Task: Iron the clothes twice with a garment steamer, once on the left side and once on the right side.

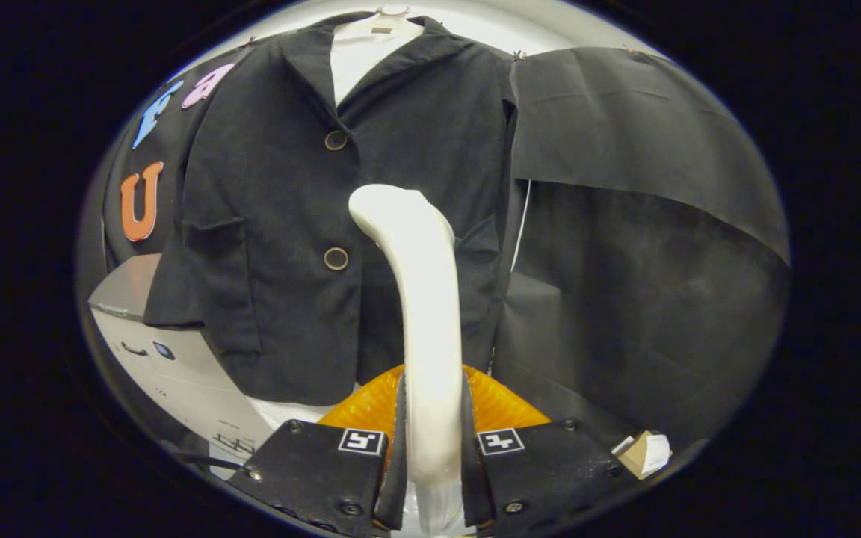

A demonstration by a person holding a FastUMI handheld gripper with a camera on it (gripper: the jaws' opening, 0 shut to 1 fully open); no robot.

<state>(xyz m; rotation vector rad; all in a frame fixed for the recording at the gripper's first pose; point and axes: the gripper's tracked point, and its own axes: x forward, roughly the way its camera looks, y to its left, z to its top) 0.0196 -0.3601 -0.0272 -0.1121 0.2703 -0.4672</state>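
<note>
White garment steamer (423, 299) clamped between both fingers of gripper (433, 448), handle rising ahead, curved head near dark jacket (273, 224). Jacket hangs far centre-left on hanger, two buttons down front, white lining at collar. Steamer head just right of lower button (336, 258). Orange part (490, 407) behind fingers. Grey cabinet (176, 366) low left.

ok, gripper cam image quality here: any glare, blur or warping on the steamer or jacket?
Gripper view: strong fisheye warp, with the jacket bulging and the cloth wall bowing. The white steamer handle, clamped between the gripper fingers, is bright and nearly blown out, soft near the lens. The jacket weave and buttons stay sharp. Dark fabric loses shadow detail; no motion blur.
</note>
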